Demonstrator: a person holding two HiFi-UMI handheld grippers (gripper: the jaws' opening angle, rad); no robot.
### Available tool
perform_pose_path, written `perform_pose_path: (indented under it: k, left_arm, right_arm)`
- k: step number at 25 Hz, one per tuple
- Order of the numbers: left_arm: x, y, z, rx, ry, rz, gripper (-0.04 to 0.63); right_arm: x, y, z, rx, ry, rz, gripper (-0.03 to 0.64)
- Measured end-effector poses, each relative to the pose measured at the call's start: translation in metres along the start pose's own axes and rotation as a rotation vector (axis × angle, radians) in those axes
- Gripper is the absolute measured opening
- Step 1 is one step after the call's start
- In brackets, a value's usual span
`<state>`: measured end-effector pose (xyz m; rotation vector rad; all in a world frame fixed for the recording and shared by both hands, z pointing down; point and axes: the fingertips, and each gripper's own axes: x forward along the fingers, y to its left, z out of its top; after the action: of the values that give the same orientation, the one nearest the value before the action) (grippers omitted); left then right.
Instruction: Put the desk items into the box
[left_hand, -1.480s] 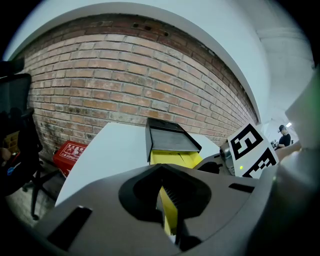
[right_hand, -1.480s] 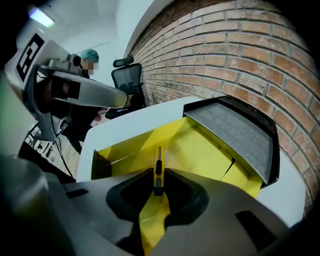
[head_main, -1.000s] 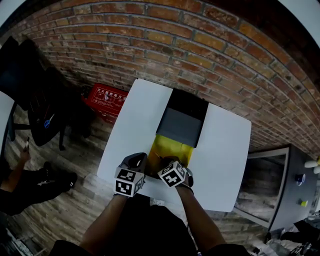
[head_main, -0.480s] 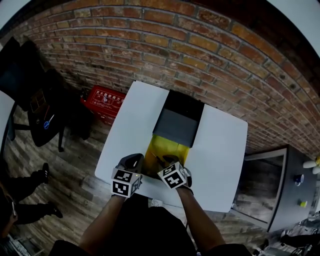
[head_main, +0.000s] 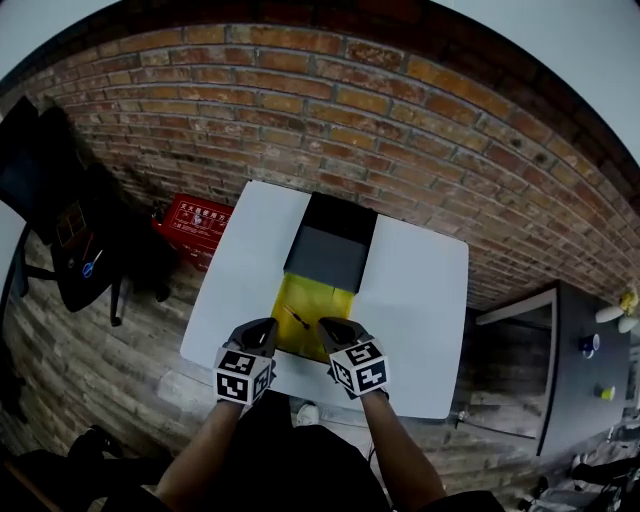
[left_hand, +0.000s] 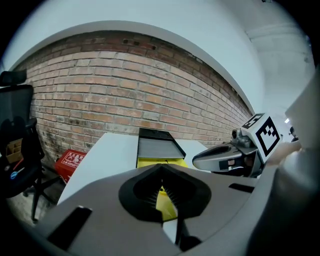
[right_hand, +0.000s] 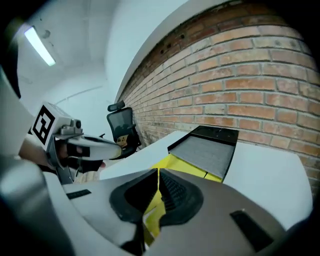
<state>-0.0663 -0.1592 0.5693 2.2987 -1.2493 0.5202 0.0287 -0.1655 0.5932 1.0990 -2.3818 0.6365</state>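
One by one, checked grippers: found left gripper clenched, empty, by near-left corner of yellow box; found right gripper by near-right corner, jaws just closed on nothing. Noted thin dark item inside box on worktop.

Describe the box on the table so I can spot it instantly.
Find the white table against the brick wall. The box lies down its middle. Unlike the red crate on the floor, it is black and grey with yellow at its near end.

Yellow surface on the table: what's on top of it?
One thin dark item lies on the open part of the yellow surface. The grey panel covers its far end; anything beneath is hidden.
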Motion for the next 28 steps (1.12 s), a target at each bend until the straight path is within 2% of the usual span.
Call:
perform_pose_path:
  k: [6,14,21,28]
  left_arm:
    - [-0.022,-0.037,0.007,0.022,-0.042,-0.034,0.014]
    - [-0.063,-0.081,0.011,0.030,-0.099,-0.074,0.014]
    - [-0.084,-0.097,0.011,0.060,-0.122,-0.112,0.014]
    - [-0.090,-0.097,0.018,0.102,-0.127,-0.175,0.014]
  right_arm:
    - [-0.065,0.003,0.011,0.079,-0.172,-0.023,0.025]
    - [-0.150,0.011,0.012,0.124,-0.328,-0.069,0.025]
    - [-0.194,0.020,0.008,0.149,-0.400,-0.109,0.025]
    - [-0.214,0.028,0.011,0.176,-0.454,-0.168,0.025]
